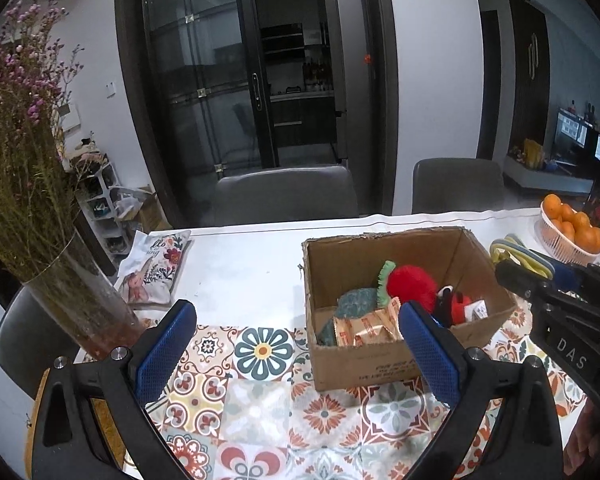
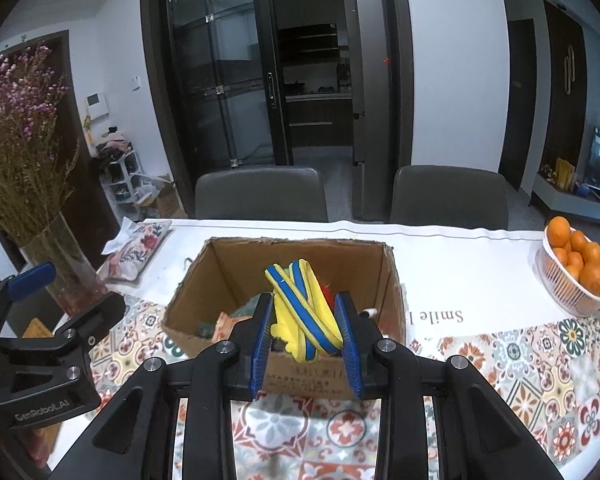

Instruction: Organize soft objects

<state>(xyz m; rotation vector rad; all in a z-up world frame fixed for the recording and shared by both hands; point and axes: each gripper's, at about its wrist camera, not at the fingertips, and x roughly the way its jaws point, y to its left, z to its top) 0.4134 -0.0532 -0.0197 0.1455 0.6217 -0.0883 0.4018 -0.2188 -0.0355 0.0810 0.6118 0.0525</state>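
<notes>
An open cardboard box (image 1: pixel 384 364) (image 2: pixel 332 256) stands on the patterned tablecloth. Inside it lie a red fluffy ball (image 1: pixel 412 282), a green-fringed soft piece (image 1: pixel 385 282), a teal knitted piece (image 1: pixel 354 304), orange snack packets (image 1: pixel 366 328) and a small red and black plush (image 1: pixel 454 304). My right gripper (image 2: pixel 305 334) is shut on a folded yellow and blue band (image 2: pixel 306 312), held in front of and above the box's near wall; the band (image 1: pixel 516 254) also shows at the right of the left wrist view. My left gripper (image 1: pixel 296 340) stands open with nothing between its fingers, left of the box.
A glass vase of dried purple flowers (image 1: pixel 72 292) stands at the left. A floral cushion (image 1: pixel 156 268) lies behind it. A white basket of oranges (image 2: pixel 580 280) sits at the right. Two grey chairs (image 2: pixel 260 194) stand behind the table.
</notes>
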